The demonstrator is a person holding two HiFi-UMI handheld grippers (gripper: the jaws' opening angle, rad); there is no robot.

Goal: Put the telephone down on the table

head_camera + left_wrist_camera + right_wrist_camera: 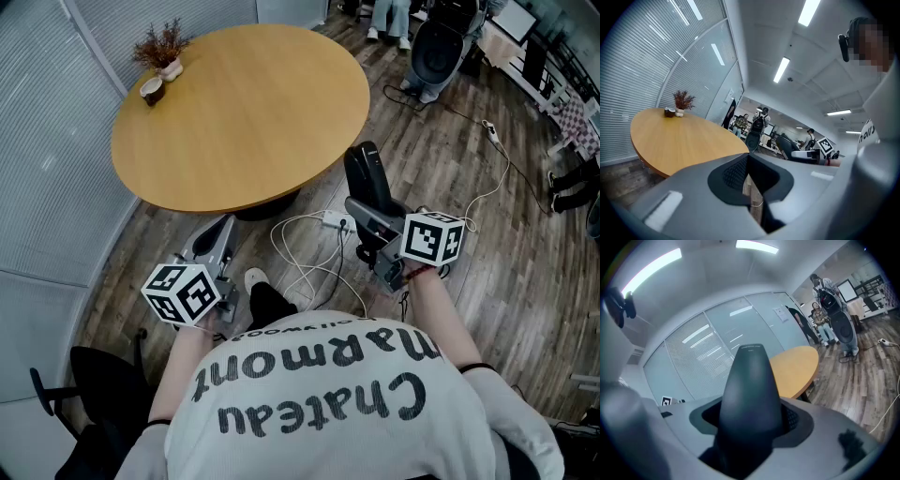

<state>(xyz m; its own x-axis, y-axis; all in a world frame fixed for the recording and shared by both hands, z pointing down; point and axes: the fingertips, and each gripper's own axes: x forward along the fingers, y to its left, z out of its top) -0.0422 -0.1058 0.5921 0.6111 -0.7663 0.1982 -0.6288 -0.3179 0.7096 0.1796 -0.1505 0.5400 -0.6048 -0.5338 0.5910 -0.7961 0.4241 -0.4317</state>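
A: What is shown of the task's thing?

B: A black, smooth, tapered telephone (pixel 367 183) with a rounded end is grasped by the right hand-held gripper (pixel 367 212). The grey jaws are spread wide around its body. It is held in the air above the floor, just off the edge of the desk, and is not set down on it.

A: And the other side?

B: The left hand-held gripper (pixel 749 159) is clenched on nothing. Its matte grey jaws, lined with dark mesh-textured pads, are drawn together, with only a thin slit left. A cube with black-and-white square markers (pixel 183 292) is carried on each one.

A: How may the surface and room be described?

B: A round desk (pixel 253 112) of light, smooth wood is seen on a dark central base. The floor (pixel 450 159) is laid in grey-brown wood planks, and white cables (pixel 309 258) and a white power strip (pixel 335 221) are strewn across it. The room is closed off by glass walls fitted with pale horizontal blinds (pixel 47 112). Long ceiling light strips (pixel 782 69) are lit overhead.

A: Are any containers seen?

B: Near the desk's far edge a small white pot (pixel 171 68) is filled with dry reddish-brown sprigs (pixel 161 42). Just beside it a small dark cup (pixel 152 91) is set, and its contents cannot be made out.
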